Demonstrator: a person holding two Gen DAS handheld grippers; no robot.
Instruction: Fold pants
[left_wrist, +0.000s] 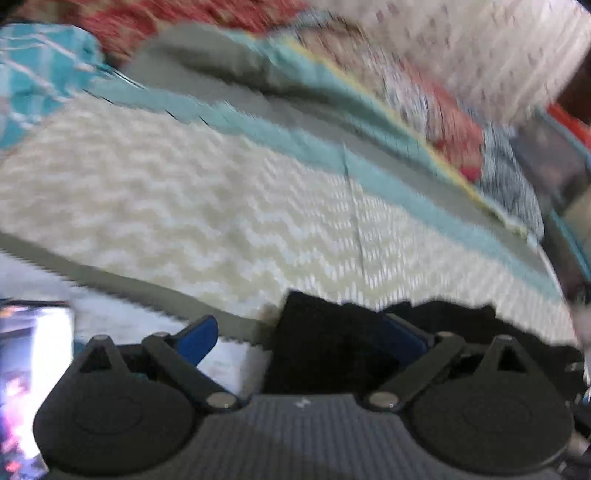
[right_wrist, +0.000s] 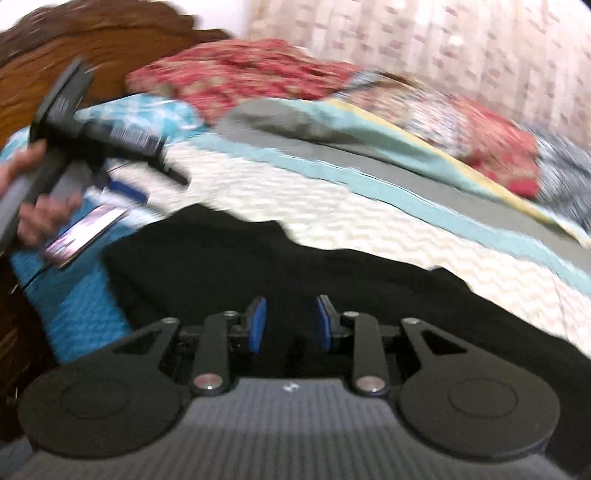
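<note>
- Two grippers show, and we read both as open with nothing pinched.
- Our left gripper (left_wrist: 301, 332) has its blue pads spread wide at the bottom of its own frame; a corner of the black pants (left_wrist: 332, 343) lies between and under them, but we see neither pad pressing on it.
- Our right gripper (right_wrist: 291, 323) stands part open at lower centre of its frame, pads well apart, black cloth beneath the gap and none caught in it.
- Pants (right_wrist: 295, 266) lie flat on the cream bedspread (right_wrist: 332, 206), a dark band running from left of centre down to the lower right edge of the right view; that is the long axis.
- Seen from the right view, the left gripper (right_wrist: 122, 184) sits at upper left, held in a hand (right_wrist: 40, 218), near the band's far left end.
- We judge each tool is nearest its own end of the pants, so the coming fold turns on bringing one end along that axis over the other.
- Blur hides seams and waistband, so we cannot tell which end is which.
</note>
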